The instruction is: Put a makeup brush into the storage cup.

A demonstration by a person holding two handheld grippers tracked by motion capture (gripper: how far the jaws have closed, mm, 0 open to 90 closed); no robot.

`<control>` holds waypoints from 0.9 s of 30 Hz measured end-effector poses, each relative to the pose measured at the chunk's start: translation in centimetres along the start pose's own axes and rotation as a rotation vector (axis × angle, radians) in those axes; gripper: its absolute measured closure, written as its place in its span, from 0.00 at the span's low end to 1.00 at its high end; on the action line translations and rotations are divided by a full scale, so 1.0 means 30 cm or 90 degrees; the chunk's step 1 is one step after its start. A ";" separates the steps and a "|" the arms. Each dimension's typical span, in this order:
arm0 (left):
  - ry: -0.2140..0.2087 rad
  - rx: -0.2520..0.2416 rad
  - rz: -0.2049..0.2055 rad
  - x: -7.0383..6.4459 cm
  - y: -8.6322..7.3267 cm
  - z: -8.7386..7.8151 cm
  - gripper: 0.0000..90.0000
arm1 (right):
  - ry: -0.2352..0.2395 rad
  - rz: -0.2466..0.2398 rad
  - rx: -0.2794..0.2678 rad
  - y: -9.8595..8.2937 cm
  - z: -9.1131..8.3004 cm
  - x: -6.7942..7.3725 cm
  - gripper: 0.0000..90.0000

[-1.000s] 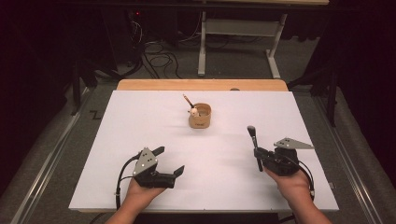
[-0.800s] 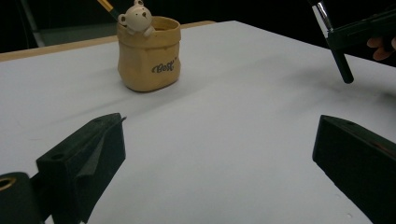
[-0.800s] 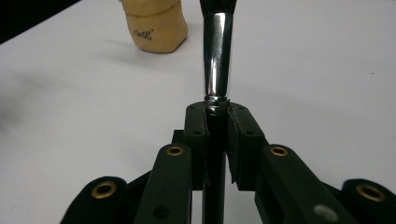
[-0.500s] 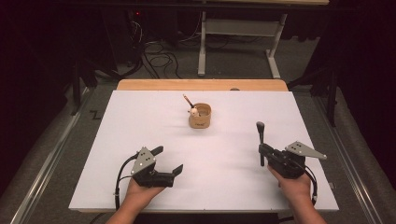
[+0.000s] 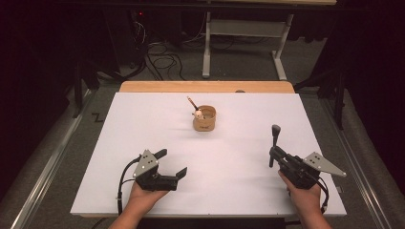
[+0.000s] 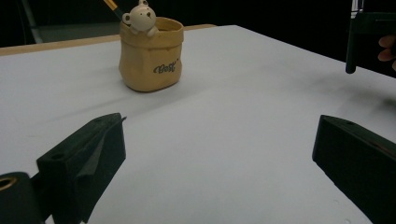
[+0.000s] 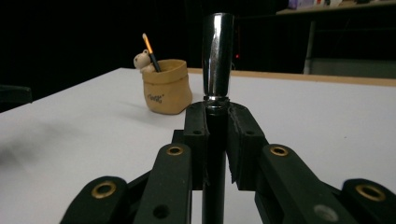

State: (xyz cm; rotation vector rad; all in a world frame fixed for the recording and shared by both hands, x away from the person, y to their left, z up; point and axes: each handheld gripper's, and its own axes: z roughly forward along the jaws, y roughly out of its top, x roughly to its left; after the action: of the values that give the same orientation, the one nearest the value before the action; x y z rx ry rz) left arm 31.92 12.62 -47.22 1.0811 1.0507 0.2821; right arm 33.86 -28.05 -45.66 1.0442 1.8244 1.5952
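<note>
A tan pouch-shaped cup (image 5: pixel 204 119) with a small bear figure (image 6: pixel 139 16) on its rim stands at the table's back middle; a brush handle (image 7: pixel 150 46) leans out of it. My right gripper (image 5: pixel 275 156), at the front right, is shut on a black tool with a chrome cap (image 5: pixel 274 137), held upright. In the right gripper view the tool (image 7: pixel 217 51) stands between the jaws of the right gripper (image 7: pixel 217 122), with the cup (image 7: pixel 167 86) beyond. My left gripper (image 5: pixel 173 162) rests at the front left, open, nothing between its jaws. The left gripper (image 6: pixel 219 128) faces the cup (image 6: pixel 149 56).
A white sheet (image 5: pixel 239 143) covers the table, with a wooden edge (image 5: pixel 205 87) showing at the back. Beyond the table are a metal frame's legs (image 5: pixel 206 52) and cables (image 5: pixel 162 57) on the floor. Dark surroundings flank both sides.
My right gripper has carried the upright tool to the right and a little nearer the front edge. The left gripper and the cup have stayed put.
</note>
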 end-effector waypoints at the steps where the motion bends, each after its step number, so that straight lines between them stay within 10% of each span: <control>1: -0.001 0.000 -0.003 -0.001 0.001 0.000 0.04 | -0.004 0.002 -0.008 -0.001 -0.005 -0.001 0.89; 27: 0.002 -0.008 -0.001 -0.033 0.037 0.042 0.01 | 0.031 -0.050 -0.040 0.035 0.026 0.051 0.89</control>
State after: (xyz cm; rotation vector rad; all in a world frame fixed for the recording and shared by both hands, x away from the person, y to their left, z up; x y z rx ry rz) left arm 32.75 11.79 -45.65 1.0685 1.0510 0.2879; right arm 33.82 -26.34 -44.62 0.9021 1.8115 1.6341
